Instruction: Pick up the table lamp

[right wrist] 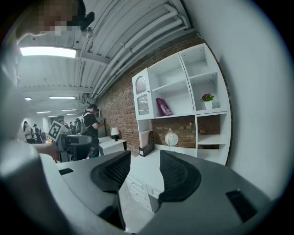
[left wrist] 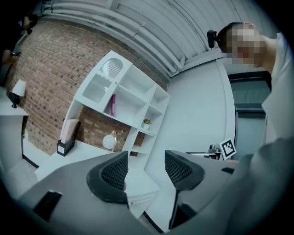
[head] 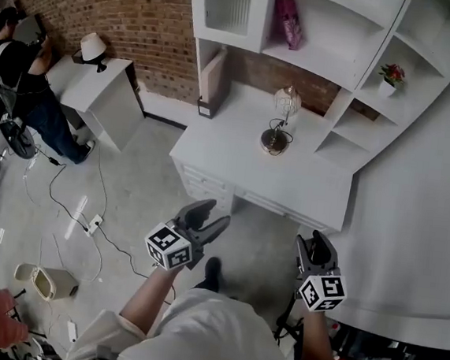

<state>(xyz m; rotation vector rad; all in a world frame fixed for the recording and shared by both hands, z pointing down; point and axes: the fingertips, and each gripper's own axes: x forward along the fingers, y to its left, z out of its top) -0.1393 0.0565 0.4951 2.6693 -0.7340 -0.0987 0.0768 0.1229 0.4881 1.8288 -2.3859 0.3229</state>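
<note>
The table lamp point(head: 280, 117), a wire globe on a round base, stands on the white desk point(head: 236, 149) under the shelf unit. It also shows small and far off in the left gripper view point(left wrist: 110, 141) and the right gripper view point(right wrist: 171, 137). My left gripper point(head: 209, 217) hangs over the floor in front of the desk, open and holding nothing point(left wrist: 146, 170). My right gripper point(head: 319, 244) is beside it near the desk's front right corner, also open and holding nothing point(right wrist: 144, 172). Both are well short of the lamp.
The shelf unit holds a pink bag point(head: 288, 19), a potted flower point(head: 391, 75) and a file holder point(head: 212, 83). A side table carries a small shaded lamp point(head: 92, 46); a person point(head: 29, 77) stands by it. Cables and a power strip point(head: 92, 223) and a bin point(head: 47, 281) lie on the floor at left.
</note>
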